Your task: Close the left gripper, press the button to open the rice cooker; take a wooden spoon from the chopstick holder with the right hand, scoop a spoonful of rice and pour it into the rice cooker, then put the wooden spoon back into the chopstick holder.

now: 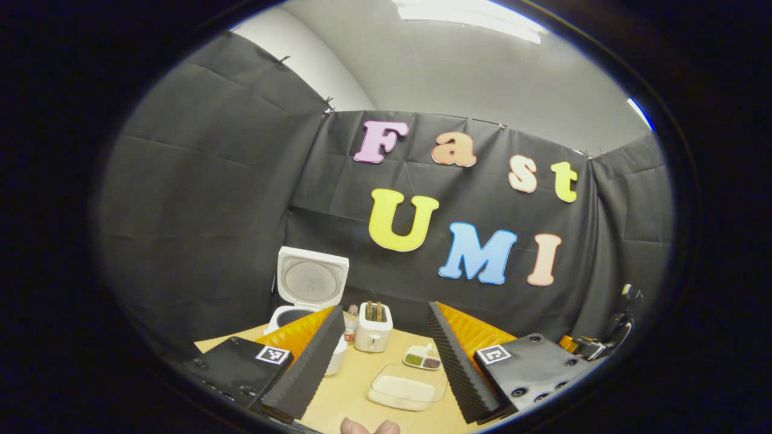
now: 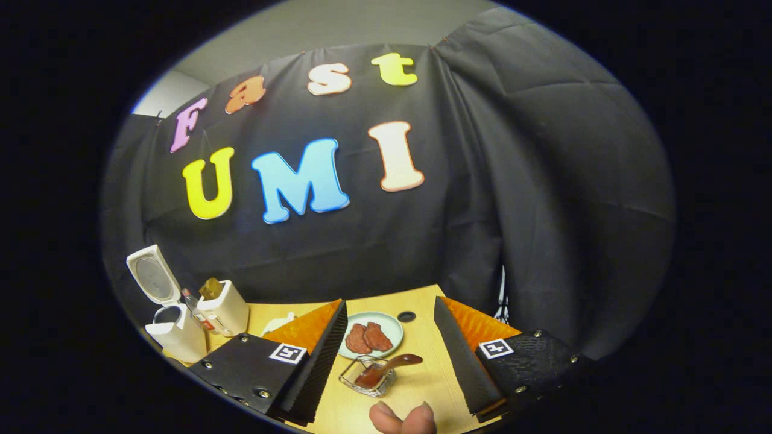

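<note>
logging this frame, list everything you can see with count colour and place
rice cooker: 1, white, lid up, table's far left
toaster: 1, white, right of the cooker
bottle: 1, small, between cooker and toaster
rice tray: 1, clear, near table edge
divided dish: 1, white, behind the tray
plate: 1, pale green, two brown pieces on it
chopstick holder: 1, clear, before the plate
wooden spoon: 1, brown, resting in the holder
table: 1, light wood
left gripper: open
right gripper: open
fingertips: bottom edge

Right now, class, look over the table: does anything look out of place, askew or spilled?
Nothing looks spilled or broken. The rice cooker stands with its lid up, and the wooden spoon lies slanted in the glass holder, handle over the rim, not upright.
</note>
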Demonstrator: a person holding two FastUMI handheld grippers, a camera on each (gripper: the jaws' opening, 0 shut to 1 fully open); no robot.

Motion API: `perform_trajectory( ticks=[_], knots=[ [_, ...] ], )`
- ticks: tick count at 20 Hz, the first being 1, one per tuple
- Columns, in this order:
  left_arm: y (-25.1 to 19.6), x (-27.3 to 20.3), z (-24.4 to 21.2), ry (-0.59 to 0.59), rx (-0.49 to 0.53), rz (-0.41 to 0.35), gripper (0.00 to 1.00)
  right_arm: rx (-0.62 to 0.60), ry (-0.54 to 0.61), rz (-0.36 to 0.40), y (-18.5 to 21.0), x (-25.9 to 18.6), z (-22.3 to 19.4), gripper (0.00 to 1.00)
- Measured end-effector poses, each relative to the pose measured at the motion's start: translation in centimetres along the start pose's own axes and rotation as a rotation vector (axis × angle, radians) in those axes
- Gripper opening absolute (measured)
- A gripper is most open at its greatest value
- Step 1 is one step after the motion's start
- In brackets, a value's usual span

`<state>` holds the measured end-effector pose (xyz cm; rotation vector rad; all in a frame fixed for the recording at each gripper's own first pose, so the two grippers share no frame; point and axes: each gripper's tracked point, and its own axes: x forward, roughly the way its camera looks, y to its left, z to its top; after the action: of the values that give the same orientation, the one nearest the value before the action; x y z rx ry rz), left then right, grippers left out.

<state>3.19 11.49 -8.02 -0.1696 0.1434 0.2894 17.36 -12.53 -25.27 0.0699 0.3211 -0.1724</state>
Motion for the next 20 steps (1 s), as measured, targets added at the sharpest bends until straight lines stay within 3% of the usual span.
perform_trajectory(
  ticks=[5, 6, 8, 11, 13, 16, 18, 20],
  knots=[
    [4.9, 6.1, 2.1, -0.051, 0.021, -0.008, 0.93, -0.004, -0.056, 0.105, 7.8, -4.9, 2.6, 0.89],
    [6.0, 7.9, 2.7, -0.06, 0.022, -0.014, 1.0, -0.023, -0.078, 0.116, 9.7, -5.6, 3.1, 0.88],
    [8.3, 11.6, 3.6, -0.064, 0.002, -0.025, 0.93, -0.05, -0.089, 0.115, 13.4, -6.6, 3.4, 0.88],
    [12.5, 17.7, 4.8, -0.075, -0.014, -0.01, 0.92, -0.054, -0.108, 0.113, 18.7, -8.2, 4.5, 0.88],
    [14.7, 21.9, 5.8, -0.086, -0.014, -0.011, 0.96, -0.054, -0.122, 0.116, 21.7, -9.0, 4.8, 0.88],
    [17.5, 29.2, 6.8, -0.102, 0.02, -0.01, 0.92, -0.1, -0.145, 0.1, 24.8, -10.1, 5.3, 0.88],
    [19.1, 34.2, 5.8, -0.073, 0.035, 0.004, 1.0, -0.108, -0.128, 0.101, 26.9, -10.7, 4.8, 0.89],
    [20.9, 39.6, 4.4, -0.038, 0.058, 0.032, 1.0, -0.122, -0.12, 0.088, 27.8, -10.9, 4.6, 0.89]
  ],
)
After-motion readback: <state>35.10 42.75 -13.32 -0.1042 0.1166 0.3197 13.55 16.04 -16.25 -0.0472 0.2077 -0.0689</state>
